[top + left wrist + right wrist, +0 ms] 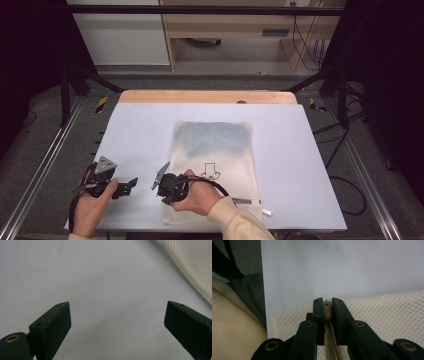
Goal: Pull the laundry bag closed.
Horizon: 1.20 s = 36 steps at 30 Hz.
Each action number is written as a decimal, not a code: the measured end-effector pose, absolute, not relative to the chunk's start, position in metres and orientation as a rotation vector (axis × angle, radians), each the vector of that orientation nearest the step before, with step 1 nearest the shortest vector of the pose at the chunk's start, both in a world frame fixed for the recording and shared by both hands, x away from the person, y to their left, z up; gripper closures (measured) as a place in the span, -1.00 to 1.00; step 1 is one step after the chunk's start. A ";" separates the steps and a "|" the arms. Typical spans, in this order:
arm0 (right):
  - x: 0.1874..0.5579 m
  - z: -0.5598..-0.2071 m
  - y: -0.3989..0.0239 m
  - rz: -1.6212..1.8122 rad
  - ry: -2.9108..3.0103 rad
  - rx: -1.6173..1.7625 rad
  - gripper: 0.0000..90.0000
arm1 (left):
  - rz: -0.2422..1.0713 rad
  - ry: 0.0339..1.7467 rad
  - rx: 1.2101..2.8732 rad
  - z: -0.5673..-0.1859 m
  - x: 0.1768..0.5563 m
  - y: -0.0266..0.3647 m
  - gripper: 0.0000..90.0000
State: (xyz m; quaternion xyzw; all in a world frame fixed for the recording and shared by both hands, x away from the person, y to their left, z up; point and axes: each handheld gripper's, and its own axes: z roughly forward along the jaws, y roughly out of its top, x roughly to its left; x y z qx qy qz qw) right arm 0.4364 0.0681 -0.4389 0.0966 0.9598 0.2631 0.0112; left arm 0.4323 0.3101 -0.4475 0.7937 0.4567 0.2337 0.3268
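A cream mesh bag (pixel 215 150) lies flat in the middle of the white table (pixel 300 150), with something bluish inside its far half and a black arrow mark on it. My right gripper (pixel 164 194) is at the bag's near left corner. In the right gripper view it (pixel 327 301) is shut on the beige zipper (pixel 330 340) at the edge of the mesh (pixel 387 315). My left gripper (pixel 129 186) sits to the left of the bag, low over bare table. Its jaws stand wide apart (pixel 117 305) with nothing between them, and the bag's edge (pixel 192 262) lies off to the upper right.
A small white tag (pixel 266 212) sticks out at the bag's near right corner. A wooden strip (pixel 207 96) runs along the table's far edge. Black frame legs (pixel 65 85) and cables (pixel 345 165) stand around the table. A beige sleeve (pixel 232 327) shows beside the right gripper.
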 end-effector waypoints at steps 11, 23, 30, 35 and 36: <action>0.441 -0.421 0.053 0.962 2.963 0.284 0.82 | 0.581 1.165 2.033 -0.443 0.411 0.302 -0.86; 0.443 -0.423 0.046 1.002 2.954 0.276 0.82 | 0.520 1.141 2.057 -0.440 0.401 0.286 -0.88; 0.442 -0.425 0.047 0.999 2.926 0.262 0.82 | 0.507 1.071 2.105 -0.436 0.391 0.269 -0.88; 0.441 -0.428 0.050 0.991 2.917 0.270 0.82 | 0.486 1.007 2.131 -0.431 0.382 0.258 -0.87; 0.441 -0.428 0.050 0.991 2.917 0.270 0.82 | 0.486 1.007 2.131 -0.431 0.382 0.258 -0.87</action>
